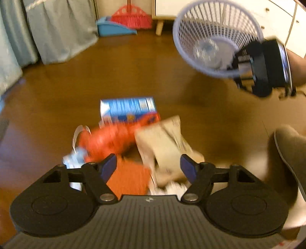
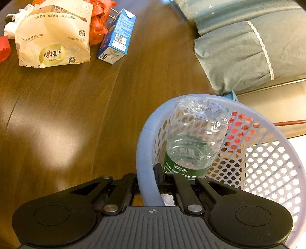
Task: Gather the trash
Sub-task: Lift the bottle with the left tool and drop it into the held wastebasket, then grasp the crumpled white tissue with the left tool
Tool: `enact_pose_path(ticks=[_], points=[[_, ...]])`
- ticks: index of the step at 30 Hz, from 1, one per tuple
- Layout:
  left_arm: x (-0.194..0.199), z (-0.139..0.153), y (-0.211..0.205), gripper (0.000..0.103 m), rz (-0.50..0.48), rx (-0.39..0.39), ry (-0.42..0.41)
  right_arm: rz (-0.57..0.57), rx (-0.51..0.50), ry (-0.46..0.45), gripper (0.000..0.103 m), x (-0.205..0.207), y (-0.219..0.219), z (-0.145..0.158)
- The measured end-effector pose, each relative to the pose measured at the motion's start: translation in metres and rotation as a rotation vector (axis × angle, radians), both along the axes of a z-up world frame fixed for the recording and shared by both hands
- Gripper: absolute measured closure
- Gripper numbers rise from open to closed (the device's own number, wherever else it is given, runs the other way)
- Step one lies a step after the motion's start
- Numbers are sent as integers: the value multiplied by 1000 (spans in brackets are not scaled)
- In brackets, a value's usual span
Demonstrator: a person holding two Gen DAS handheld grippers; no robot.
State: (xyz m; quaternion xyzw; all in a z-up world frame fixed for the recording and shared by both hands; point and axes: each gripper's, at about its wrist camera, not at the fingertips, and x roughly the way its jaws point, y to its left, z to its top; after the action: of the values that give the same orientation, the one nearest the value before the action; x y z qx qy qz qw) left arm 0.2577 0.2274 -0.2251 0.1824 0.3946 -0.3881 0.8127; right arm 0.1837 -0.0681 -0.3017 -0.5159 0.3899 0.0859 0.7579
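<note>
1. Left wrist view.
   - Trash lies in a heap on the wooden floor (image 1: 47, 92) right under your left gripper (image 1: 148, 164): a blue carton (image 1: 128, 108), an orange plastic bag (image 1: 112, 138), a tan tissue pack (image 1: 162, 145) and white paper scraps (image 1: 76, 157). All of it is blurred.
   - Your jaws stand wide apart with nothing between them. Judged from that, you are lined up to take the bag or the tissue pack; I cannot tell which.
   - The basket (image 1: 216, 36) hangs up to the right, clear of the floor and tipped with its mouth toward the heap. Your right gripper (image 1: 242, 65) holds it by the rim, probably so it is ready to receive.
   - Broom (image 1: 131, 18) and dustpan (image 1: 112, 28) rest by the far wall, untouched. A slipper (image 1: 286, 153) sits at the right edge.

2. Right wrist view.
   - Your right gripper (image 2: 162, 182) is clamped on the basket (image 2: 149, 153) rim, one finger inside the wall and one outside. A pinch on the rim lets you carry and tilt it one-handed.
   - A clear water bottle (image 2: 195, 138) lies inside, label end against your fingers. So one piece looks collected.
   - The heap is well apart, up left: tissue pack (image 2: 53, 38), carton (image 2: 116, 36), orange bag (image 2: 99, 23), paper scraps (image 2: 15, 21).
</note>
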Motion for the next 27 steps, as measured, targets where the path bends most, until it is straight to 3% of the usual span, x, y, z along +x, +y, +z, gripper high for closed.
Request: enact_pose_path(ticks=[5, 13, 22, 27], points=[[-20, -33, 2, 51, -56, 41, 19, 6, -8, 15, 103, -3, 0, -3], [-34, -68, -8, 51, -111, 127, 26, 6, -9, 20, 103, -2, 1, -4], [-29, -79, -11, 52, -90, 147, 31, 2, -5, 20, 103, -2, 1, -4], [-25, -82, -14, 66, -92, 162, 28, 3, -4, 23, 103, -3, 0, -4]])
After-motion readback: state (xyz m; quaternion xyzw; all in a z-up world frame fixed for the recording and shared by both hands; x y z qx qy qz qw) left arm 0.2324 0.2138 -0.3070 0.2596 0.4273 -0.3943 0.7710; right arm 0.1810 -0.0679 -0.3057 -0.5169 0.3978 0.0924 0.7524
